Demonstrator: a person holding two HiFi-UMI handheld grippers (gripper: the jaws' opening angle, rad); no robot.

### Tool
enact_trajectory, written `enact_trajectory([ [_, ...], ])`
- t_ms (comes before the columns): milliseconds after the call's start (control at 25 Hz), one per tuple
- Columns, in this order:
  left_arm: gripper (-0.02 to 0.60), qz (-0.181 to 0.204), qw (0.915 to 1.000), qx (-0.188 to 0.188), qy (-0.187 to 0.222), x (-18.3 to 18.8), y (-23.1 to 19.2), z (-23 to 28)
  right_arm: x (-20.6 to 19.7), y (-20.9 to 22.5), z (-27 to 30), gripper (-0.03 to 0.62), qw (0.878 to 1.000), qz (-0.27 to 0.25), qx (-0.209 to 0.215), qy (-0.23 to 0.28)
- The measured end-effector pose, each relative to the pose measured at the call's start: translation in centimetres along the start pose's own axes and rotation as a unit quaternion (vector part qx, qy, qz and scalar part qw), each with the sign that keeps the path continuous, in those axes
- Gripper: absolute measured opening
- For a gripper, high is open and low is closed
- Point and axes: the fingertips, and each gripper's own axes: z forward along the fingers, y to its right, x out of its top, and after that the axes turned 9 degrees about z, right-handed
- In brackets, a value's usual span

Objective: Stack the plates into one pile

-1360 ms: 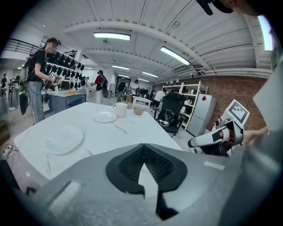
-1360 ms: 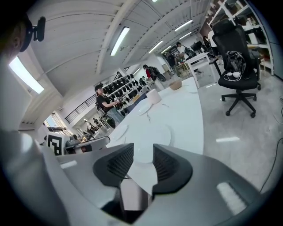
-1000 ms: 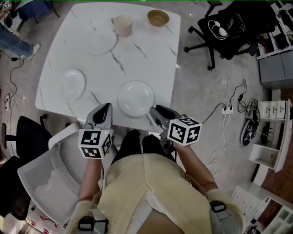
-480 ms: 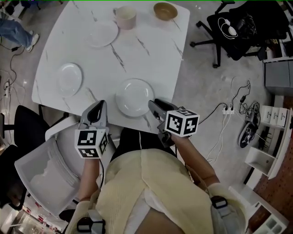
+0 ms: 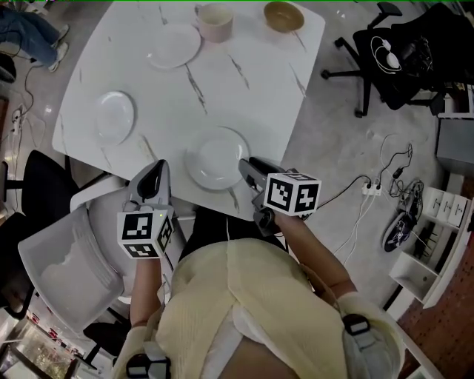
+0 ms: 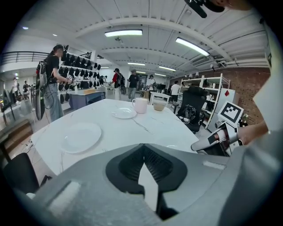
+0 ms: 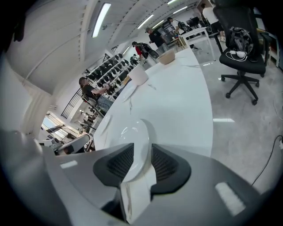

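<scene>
Three white plates lie apart on the white marble table [image 5: 259, 89]: a near plate [image 5: 217, 158], a left plate [image 5: 115, 117] and a far plate [image 5: 174, 46]. My right gripper [image 5: 248, 167] is at the near plate's right rim. In the right gripper view its jaws [image 7: 142, 145] stand apart, rolled on their side, with the near plate's rim [image 7: 135, 137] in the gap; I see no pad pressing on it. My left gripper [image 5: 153, 180] hangs at the table's near edge, left of that plate. Its jaws [image 6: 143, 146] are shut on nothing, and the left plate [image 6: 81, 137] lies ahead of them.
A pink mug [image 5: 215, 22] and a tan bowl [image 5: 284, 16] stand at the table's far edge. A grey chair [image 5: 67, 266] is at my left and a black office chair [image 5: 404, 52] at the right. Cables and a power strip [image 5: 370, 189] lie on the floor. People stand far off.
My right gripper has moved down and forward until its tips reach the near plate's rim. The left gripper has stayed about where it was. No plate has moved.
</scene>
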Motion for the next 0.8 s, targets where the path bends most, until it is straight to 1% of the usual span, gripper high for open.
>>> enact_trajectory([
  [120, 0.006, -0.005, 0.9999, 0.010, -0.001, -0.08, 0.03, -0.17, 0.27, -0.11, 0.35, 0.123, 1.000, 0.006, 0.008, -0.008],
  [240, 0.006, -0.009, 0.9998, 0.020, -0.001, -0.04, -0.12, -0.31, 0.49, -0.36, 0.69, 0.120, 1.000, -0.001, 0.010, -0.012],
  [440, 0.006, -0.014, 0.9991, 0.039, 0.006, 0.16, -0.35, -0.46, 0.52, -0.18, 0.91, 0.099, 0.999, -0.032, -0.013, -0.011],
  [520, 0.006, -0.017, 0.9989, 0.043, 0.008, 0.19, -0.29, -0.42, 0.49, 0.05, 0.95, 0.067, 0.998, -0.049, -0.028, -0.012],
  [560, 0.006, -0.018, 0.9988, 0.045, 0.009, 0.22, -0.24, -0.40, 0.46, 0.10, 0.97, 0.067, 0.998, -0.054, -0.031, -0.012],
  [800, 0.006, -0.026, 0.9982, 0.052, 0.017, 0.74, -0.08, -0.26, 0.50, 0.16, 0.95, 0.063, 0.999, -0.040, -0.019, -0.023],
])
